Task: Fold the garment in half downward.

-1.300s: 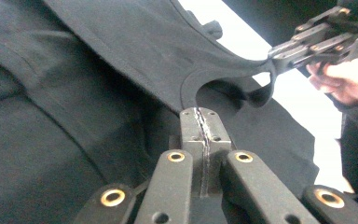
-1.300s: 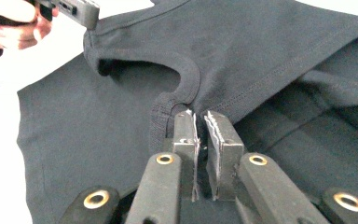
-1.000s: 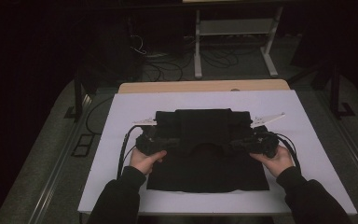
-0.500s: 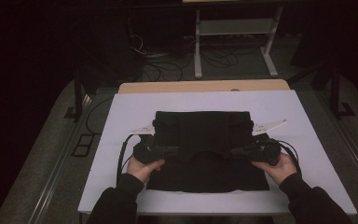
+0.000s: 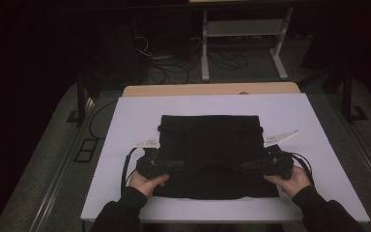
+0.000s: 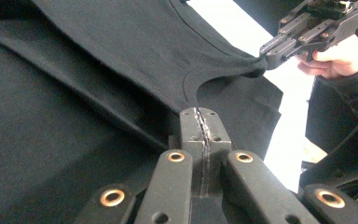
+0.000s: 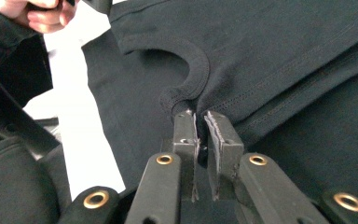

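A black T-shirt (image 5: 210, 140) lies folded on the white board (image 5: 125, 121). My left gripper (image 5: 166, 166) is shut on the shirt's edge beside the neck opening; in the left gripper view its jaws (image 6: 200, 115) meet flat on the black cloth (image 6: 121, 56). My right gripper (image 5: 251, 166) pinches the other side of the collar; in its own view the jaws (image 7: 200, 119) clamp a bunched fold just under the curved collar band (image 7: 198, 70). The right gripper (image 6: 279, 46) also shows far off in the left gripper view, with the collar stretched between the two grippers.
The board rests on a wooden table whose far edge (image 5: 212, 89) shows behind it. Cables (image 5: 125, 166) trail from the grippers over the board. A white metal stand (image 5: 241, 29) and loose cables sit on the dark floor beyond.
Both hands have drawn back toward the person, and the held collar edge has slid with them over the lower part of the shirt. Both grips look unchanged.
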The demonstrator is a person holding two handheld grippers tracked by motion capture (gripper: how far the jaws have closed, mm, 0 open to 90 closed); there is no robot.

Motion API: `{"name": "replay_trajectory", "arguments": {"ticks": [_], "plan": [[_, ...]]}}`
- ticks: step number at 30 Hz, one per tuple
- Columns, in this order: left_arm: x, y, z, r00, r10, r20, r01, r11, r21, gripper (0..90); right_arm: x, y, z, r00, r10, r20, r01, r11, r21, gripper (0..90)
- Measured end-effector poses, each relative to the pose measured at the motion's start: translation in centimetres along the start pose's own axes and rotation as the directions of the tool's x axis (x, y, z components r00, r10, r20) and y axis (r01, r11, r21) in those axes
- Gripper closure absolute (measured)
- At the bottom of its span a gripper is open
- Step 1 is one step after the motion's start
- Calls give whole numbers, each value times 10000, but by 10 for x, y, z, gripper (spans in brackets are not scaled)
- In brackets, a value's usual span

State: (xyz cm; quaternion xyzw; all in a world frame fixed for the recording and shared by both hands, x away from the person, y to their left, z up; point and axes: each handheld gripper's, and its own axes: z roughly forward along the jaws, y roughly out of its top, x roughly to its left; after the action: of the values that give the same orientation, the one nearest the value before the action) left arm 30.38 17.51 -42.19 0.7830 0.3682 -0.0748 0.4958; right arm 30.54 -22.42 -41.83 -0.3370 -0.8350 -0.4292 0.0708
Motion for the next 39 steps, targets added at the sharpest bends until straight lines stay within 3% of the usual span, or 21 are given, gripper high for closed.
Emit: {"name": "replay_trajectory", "arguments": {"ticks": [25, 39], "plan": [[-11, -17, -6, 9999, -30, 109, 23, 9979, 648, 891, 10, -15, 1, 9973, 173, -714, -105, 9955, 946, 814], [-23, -32, -10, 9998, -122, 159, 104, 9942, 1074, 890, 22, -25, -2, 9947, 192, -1006, -69, 9926, 1211, 813]]}}
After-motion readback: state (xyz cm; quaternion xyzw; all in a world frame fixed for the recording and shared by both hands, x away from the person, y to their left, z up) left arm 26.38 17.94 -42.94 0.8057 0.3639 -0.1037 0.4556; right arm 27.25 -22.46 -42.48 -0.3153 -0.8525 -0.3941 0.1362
